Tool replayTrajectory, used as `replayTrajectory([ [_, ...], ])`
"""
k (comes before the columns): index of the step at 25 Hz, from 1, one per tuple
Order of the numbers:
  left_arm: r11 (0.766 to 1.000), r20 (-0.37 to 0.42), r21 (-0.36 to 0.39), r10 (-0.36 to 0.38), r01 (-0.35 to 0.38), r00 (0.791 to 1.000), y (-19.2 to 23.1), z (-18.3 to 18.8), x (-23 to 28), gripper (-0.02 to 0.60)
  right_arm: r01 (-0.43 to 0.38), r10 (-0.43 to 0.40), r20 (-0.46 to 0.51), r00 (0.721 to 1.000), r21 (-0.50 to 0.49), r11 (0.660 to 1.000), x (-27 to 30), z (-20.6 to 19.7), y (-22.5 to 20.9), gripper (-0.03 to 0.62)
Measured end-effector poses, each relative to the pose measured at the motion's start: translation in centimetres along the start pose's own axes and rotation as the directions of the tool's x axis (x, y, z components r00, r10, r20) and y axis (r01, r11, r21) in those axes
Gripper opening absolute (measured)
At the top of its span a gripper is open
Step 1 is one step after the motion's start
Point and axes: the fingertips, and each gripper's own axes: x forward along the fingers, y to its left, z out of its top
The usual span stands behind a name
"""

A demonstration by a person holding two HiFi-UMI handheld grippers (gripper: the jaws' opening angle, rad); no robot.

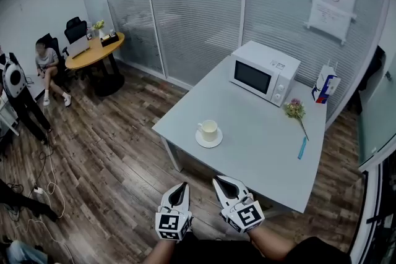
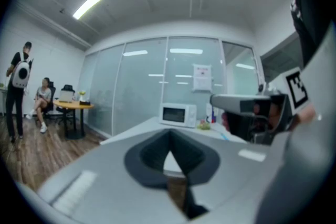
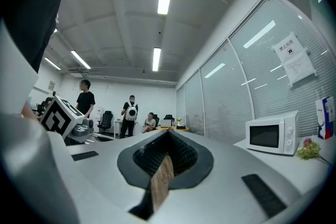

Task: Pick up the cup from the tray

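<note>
Holds left gripper (image 1: 180, 187) and right gripper (image 1: 224, 182) side by side at 6 o'clock of the head view, jaws of each pressed together on nothing, both short of the grey table (image 1: 260, 157). Sees the cup (image 1: 209, 129) at 12 o'clock from them, upright on a white saucer (image 1: 209, 141) near the table's near-left corner, untouched. Sees the microwave (image 1: 265, 79) farther off at 1 o'clock, a flower sprig (image 1: 296, 110) and blue pen (image 1: 302, 148) toward 2 o'clock.
</note>
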Motion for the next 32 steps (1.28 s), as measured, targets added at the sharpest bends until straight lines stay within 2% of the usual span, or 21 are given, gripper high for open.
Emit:
replayTrajectory([
  [4, 0.999, 0.002, 0.036, -0.039, 0.039, 0.999, 3.3, 1.3, 2.8, 0.003, 0.023, -0.023, -0.008, 1.000, 0.001, 1.000, 4.4, 0.1, -1.2, 0.003],
  [9, 0.997, 0.005, 0.039, -0.065, 0.065, 0.998, 8.4, 2.3, 5.4, 0.003, 0.062, -0.062, -0.022, 0.998, -0.012, 0.998, 9.3, 0.0, -1.6, 0.003],
  [16, 0.986, -0.012, 0.041, -0.163, 0.163, 0.987, 12.2, 2.2, 8.9, 0.003, 0.149, -0.150, -0.046, 0.988, -0.024, 0.989, 13.4, -0.4, -2.4, 0.003],
  [24, 0.966, -0.033, 0.029, -0.257, 0.258, 0.966, 11.5, 2.1, 14.3, 0.003, 0.258, -0.260, -0.097, 0.961, -0.033, 0.966, 13.6, -1.6, -6.7, 0.003],
  [32, 0.948, -0.068, 0.041, -0.312, 0.315, 0.948, 8.8, 1.9, 20.3, 0.003, 0.304, -0.305, -0.098, 0.947, -0.021, 0.952, 13.4, -2.4, -12.7, 0.003],
])
